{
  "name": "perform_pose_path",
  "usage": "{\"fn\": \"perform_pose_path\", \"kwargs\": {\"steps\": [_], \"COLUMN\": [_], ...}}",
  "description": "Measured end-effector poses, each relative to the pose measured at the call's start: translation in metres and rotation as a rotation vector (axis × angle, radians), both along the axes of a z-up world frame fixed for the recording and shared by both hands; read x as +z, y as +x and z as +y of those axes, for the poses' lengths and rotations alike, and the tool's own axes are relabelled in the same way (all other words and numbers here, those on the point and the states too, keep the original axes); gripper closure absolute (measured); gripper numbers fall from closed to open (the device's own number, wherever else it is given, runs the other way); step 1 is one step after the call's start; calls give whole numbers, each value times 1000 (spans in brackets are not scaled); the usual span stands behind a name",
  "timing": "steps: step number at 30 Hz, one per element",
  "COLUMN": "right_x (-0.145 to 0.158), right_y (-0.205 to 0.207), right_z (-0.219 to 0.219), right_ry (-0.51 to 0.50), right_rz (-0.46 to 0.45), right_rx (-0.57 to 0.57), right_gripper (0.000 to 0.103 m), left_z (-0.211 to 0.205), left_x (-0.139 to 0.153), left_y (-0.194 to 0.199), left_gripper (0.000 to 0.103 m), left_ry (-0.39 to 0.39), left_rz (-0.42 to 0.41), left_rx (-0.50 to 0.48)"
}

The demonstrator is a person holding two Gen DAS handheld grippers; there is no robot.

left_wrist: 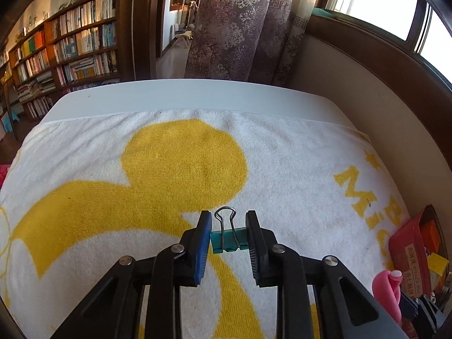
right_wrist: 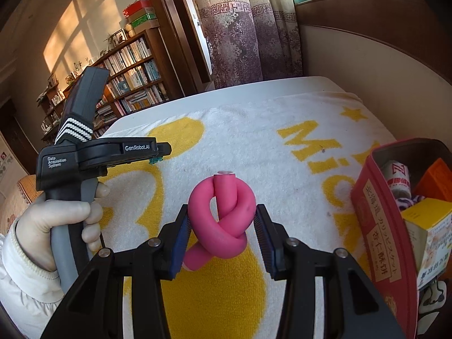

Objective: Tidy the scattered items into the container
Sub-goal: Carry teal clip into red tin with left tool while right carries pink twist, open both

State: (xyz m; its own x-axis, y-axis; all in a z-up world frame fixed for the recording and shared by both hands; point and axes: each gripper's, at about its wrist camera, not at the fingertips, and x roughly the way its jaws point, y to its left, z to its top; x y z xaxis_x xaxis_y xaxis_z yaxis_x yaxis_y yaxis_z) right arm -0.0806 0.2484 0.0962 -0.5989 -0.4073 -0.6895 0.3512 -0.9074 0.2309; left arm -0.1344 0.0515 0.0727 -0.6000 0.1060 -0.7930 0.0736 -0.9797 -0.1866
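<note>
My left gripper (left_wrist: 229,236) is shut on a teal binder clip (left_wrist: 229,240), whose wire handle sticks up between the fingers, above the white and yellow towel (left_wrist: 169,163). In the right wrist view the same left gripper (right_wrist: 158,156) hangs over the towel's left part, the teal clip (right_wrist: 154,160) at its tip, held by a gloved hand (right_wrist: 56,220). My right gripper (right_wrist: 221,226) is shut on a pink knotted foam roller (right_wrist: 223,212), its pads pressing on both sides. The red container (right_wrist: 375,220) stands at the right, holding boxes and small items.
The towel (right_wrist: 254,147) covers a white table (left_wrist: 183,96). A beige wall panel (left_wrist: 353,90) runs along the right side. A curtain (left_wrist: 243,28) and bookshelves (left_wrist: 70,45) stand beyond the far edge. In the left wrist view the red container (left_wrist: 409,243) and pink roller (left_wrist: 387,285) sit at the lower right.
</note>
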Motion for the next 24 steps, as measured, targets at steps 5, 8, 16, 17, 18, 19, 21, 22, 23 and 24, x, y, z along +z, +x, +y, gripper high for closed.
{"fn": "perform_pose_path", "kwargs": {"steps": [5, 8, 16, 17, 18, 19, 21, 22, 23, 24], "right_x": [9, 19, 59, 62, 65, 67, 69, 69, 68, 67], "right_y": [4, 6, 53, 63, 71, 80, 94, 101, 106, 111], "right_z": [5, 15, 75, 87, 100, 113, 138, 150, 160, 170], "right_ry": [3, -24, -88, -88, -91, -93, -92, -91, -90, -89], "right_rz": [59, 90, 157, 167, 172, 175, 177, 176, 173, 168], "right_rx": [-24, -57, -145, -163, -184, -207, -257, -282, -306, -325], "right_gripper": [55, 55, 55, 55, 55, 55, 54, 54, 54, 54], "left_z": [6, 12, 49, 54, 60, 67, 79, 85, 91, 97], "left_x": [15, 23, 48, 50, 51, 51, 51, 51, 51, 51], "left_y": [43, 67, 104, 106, 108, 110, 114, 115, 117, 119], "left_gripper": [77, 77, 77, 77, 77, 77, 77, 77, 77, 77], "left_ry": [28, 47, 67, 73, 79, 86, 98, 103, 106, 109], "left_rz": [33, 49, 105, 108, 109, 109, 106, 104, 102, 100], "left_rx": [-39, -66, -186, -202, -219, -237, -269, -284, -298, -311]}}
